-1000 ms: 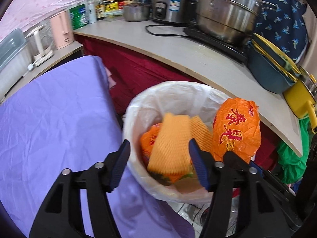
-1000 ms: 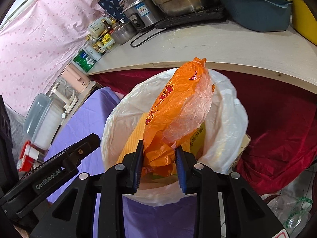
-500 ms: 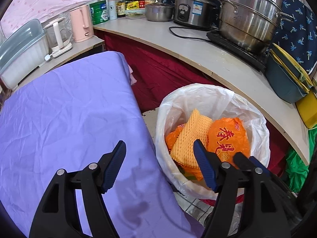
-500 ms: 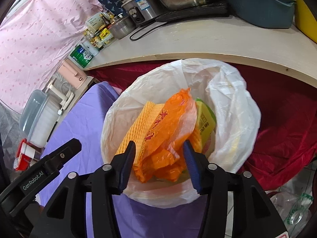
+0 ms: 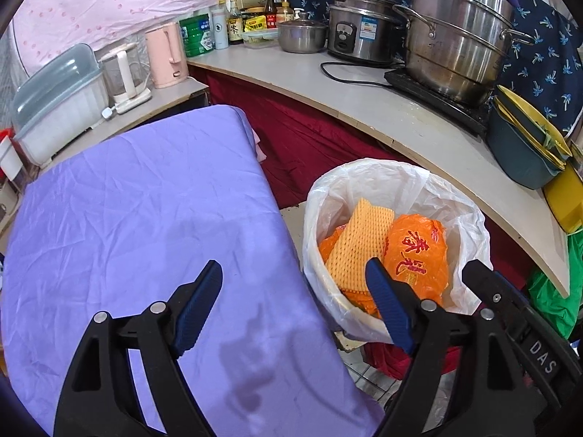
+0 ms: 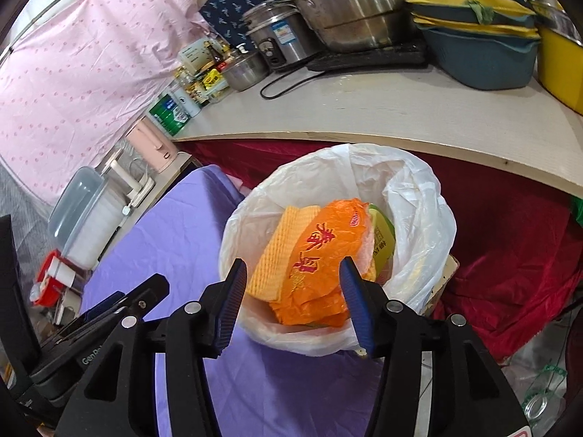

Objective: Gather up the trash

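Note:
A bin lined with a white plastic bag (image 5: 364, 178) (image 6: 419, 196) stands beside the purple-covered table (image 5: 145, 218) (image 6: 175, 240). In it lie an orange plastic bag with red characters (image 5: 415, 255) (image 6: 320, 255), a yellow foam net (image 5: 359, 244) (image 6: 280, 247) and a green packet (image 6: 382, 236). My left gripper (image 5: 293, 306) is open and empty, over the table's edge next to the bin. My right gripper (image 6: 291, 306) is open and empty, above the bin's near rim.
A curved counter (image 5: 400, 123) behind the bin carries steel pots (image 5: 455, 36), a rice cooker (image 5: 360, 32), stacked blue and yellow basins (image 5: 524, 145), bottles and a pink kettle (image 5: 164, 54). Red cloth (image 6: 510, 255) hangs below it. A lidded plastic box (image 5: 58, 102) stands at left.
My right gripper opened and let the orange bag drop into the bin. Both grippers pulled back and up from the bin; the left one moved over the table.

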{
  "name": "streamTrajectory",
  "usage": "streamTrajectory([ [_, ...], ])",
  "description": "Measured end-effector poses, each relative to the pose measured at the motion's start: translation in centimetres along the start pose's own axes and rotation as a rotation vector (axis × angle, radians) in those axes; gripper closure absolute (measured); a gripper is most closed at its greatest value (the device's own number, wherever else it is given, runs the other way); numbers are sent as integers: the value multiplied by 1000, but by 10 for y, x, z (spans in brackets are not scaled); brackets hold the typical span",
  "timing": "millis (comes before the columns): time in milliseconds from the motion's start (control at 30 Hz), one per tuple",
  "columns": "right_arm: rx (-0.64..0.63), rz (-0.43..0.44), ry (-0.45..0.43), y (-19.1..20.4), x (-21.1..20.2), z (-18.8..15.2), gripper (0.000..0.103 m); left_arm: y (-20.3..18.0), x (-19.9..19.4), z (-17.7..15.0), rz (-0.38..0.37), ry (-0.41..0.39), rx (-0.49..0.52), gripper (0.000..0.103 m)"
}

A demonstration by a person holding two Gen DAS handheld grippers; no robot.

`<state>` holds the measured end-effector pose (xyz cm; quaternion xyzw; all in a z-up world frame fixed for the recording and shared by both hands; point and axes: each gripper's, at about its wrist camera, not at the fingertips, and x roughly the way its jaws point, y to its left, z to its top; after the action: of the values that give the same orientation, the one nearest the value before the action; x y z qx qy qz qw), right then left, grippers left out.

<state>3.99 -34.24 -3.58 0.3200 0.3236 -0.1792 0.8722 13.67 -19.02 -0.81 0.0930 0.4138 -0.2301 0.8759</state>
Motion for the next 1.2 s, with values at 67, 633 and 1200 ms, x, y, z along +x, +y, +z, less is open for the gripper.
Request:
streamTrajectory([
  [67, -29, -8, -5, 7, -5, -2, 46, 2, -6, -3, 10, -7, 1, 26],
  [633, -157, -86, -16, 27, -33, -27, 23, 22, -35, -28, 98, -30, 3, 11],
  [1200, -243, -117, -9, 30, -47, -48, 6, 32, -38, -55, 150, 22, -36, 11],
])
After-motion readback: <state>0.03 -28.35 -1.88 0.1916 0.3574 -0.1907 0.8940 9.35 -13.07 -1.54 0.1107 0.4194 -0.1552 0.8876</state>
